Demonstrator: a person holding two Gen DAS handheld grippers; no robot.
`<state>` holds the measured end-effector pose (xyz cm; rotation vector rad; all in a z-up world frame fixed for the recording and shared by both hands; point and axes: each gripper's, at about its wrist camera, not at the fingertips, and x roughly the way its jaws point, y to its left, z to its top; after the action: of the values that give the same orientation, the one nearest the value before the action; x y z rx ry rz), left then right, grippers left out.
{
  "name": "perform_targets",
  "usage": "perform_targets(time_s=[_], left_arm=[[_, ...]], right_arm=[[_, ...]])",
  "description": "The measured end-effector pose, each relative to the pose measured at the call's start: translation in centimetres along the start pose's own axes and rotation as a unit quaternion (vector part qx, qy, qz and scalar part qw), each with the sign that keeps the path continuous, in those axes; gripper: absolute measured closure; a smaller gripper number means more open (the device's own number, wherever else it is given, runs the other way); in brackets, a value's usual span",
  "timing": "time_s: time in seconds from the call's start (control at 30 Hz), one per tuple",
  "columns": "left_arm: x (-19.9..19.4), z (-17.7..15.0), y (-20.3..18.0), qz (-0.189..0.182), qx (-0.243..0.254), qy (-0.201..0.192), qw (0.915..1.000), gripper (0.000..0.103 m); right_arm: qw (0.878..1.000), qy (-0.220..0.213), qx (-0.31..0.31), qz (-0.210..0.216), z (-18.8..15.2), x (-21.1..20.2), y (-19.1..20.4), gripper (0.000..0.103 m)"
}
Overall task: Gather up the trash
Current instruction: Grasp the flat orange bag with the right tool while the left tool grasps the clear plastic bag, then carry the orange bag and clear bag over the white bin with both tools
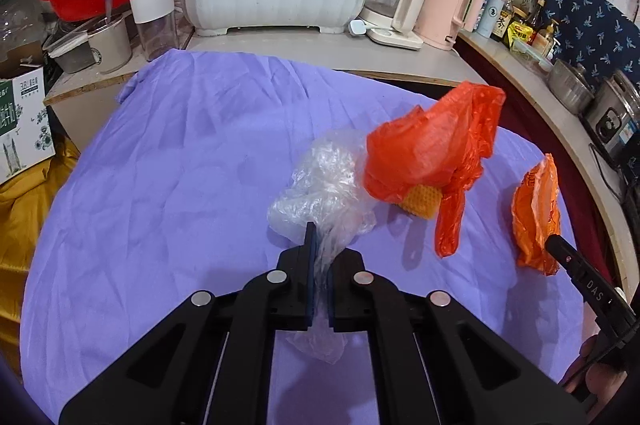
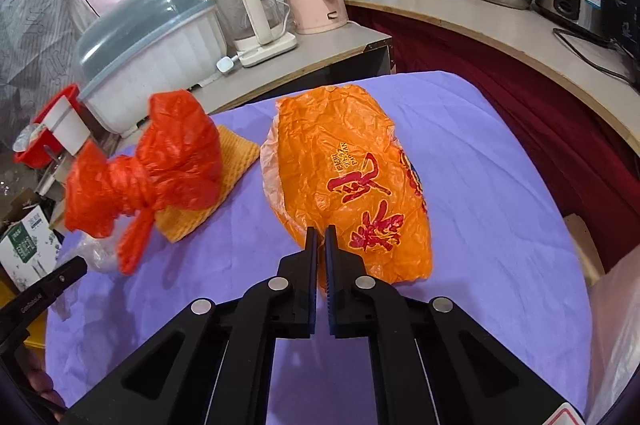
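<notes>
I see the bench (image 1: 160,153) draped in a purple cloth, with kitchenware crowding the counter behind it. Largest of the trash is the orange printed bag (image 2: 352,185), lying crumpled on the cloth toward the right edge; my right tongs (image 2: 320,237) are pinched together on its near edge. Next is the knotted red bag (image 1: 432,145), near the middle of the cloth, resting partly on a yellow honeycomb cloth (image 2: 212,201). Just left of it lies the clear plastic wrap (image 1: 324,189), and my left tongs (image 1: 318,237) are clamped on its near end, with film bunched between the pads and trailing out behind them.
</notes>
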<state>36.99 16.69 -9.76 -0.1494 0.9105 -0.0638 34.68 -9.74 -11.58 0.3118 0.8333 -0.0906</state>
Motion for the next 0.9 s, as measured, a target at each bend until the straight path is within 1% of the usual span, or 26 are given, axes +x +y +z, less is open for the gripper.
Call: perform_targets(time_s=[0.17,0.47,0.67,0.9], left_arm=[[-2.9,-2.0,-0.7,-0.010,0.002,0.000,0.9999,0.100],[-8.4,-6.0,-3.4,-0.030,0.024,-0.008,0.9992,0.100],[-12.0,-8.3,-6.3,-0.045,0.046,-0.018,0.9977,0.100],[-14.9,-9.9,-10.1,-0.065,0.077,-0.030,0.9944,0.100]], right_arm=[[1.000,-0.011,0.009,0.008,-1.5,-3.9,-0.4,0.099],[0.999,-0.033,0.014,0.018,-4.6,-11.1,-1.4,0.099],[0.998,-0.052,0.020,0.020,-6.0,-15.2,-2.6,0.100],[0.996,-0.078,0.037,0.014,-7.2,-19.4,-5.1,0.100]])
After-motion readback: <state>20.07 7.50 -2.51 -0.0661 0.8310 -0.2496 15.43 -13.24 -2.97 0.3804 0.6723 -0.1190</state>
